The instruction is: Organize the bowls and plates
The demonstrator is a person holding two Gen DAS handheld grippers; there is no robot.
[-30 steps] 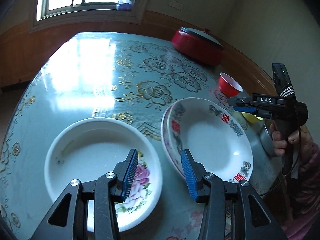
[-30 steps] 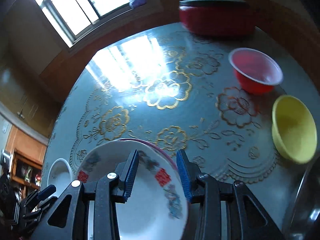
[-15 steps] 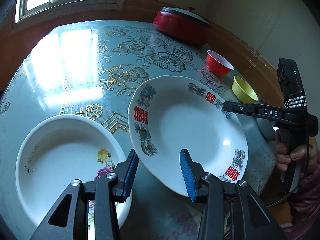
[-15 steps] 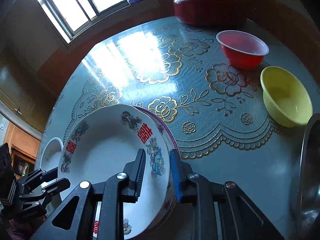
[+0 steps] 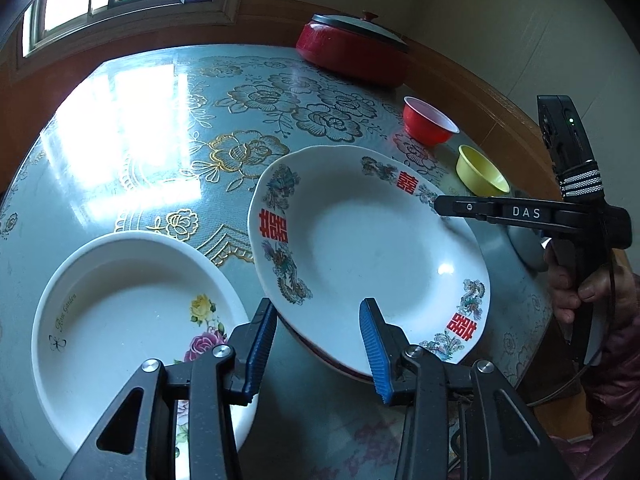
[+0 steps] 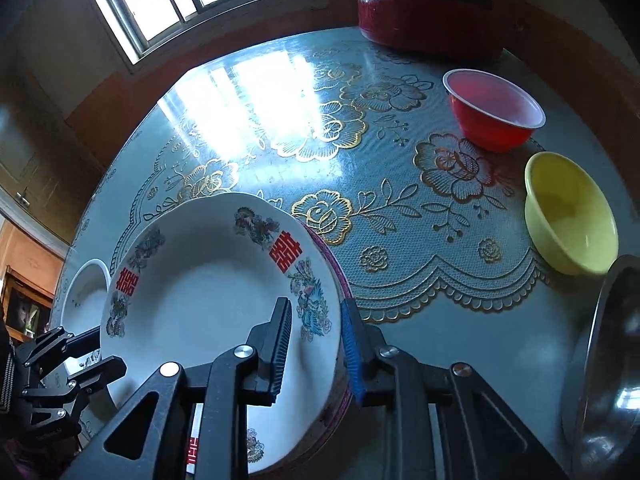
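My right jaws (image 6: 316, 344) are clamped across the near rim of the dragon plate (image 6: 208, 300), one pad inside the bowl of it and the blue pad outside under the edge. That plate sits tilted, its far edge lifted, above a pink-rimmed plate (image 6: 334, 268) whose edge peeks out beneath. My left jaws (image 5: 318, 344) stand parted with nothing between the pads; they hover just over the gap between the dragon plate and the rose plate (image 5: 132, 320), which lies flat on the worktop (image 5: 168, 128) to the left.

To my mind the step in hand is carrying the dragon plate over and nesting it with its kind. A rim pinch on glazed china is slippery, so I would keep the clamp firm, hold the plate close to level, and move slowly. The left jaws could steady the opposite rim if it sags. I would lower it centred and let go only once it sits flat.

Further out, the red bowl (image 6: 494, 110) and yellow bowl (image 6: 570, 214) stand near each other on the right, beside the edge of a steel basin (image 6: 600, 360). A red lidded pot (image 6: 428, 12) waits at the far edge under the window.
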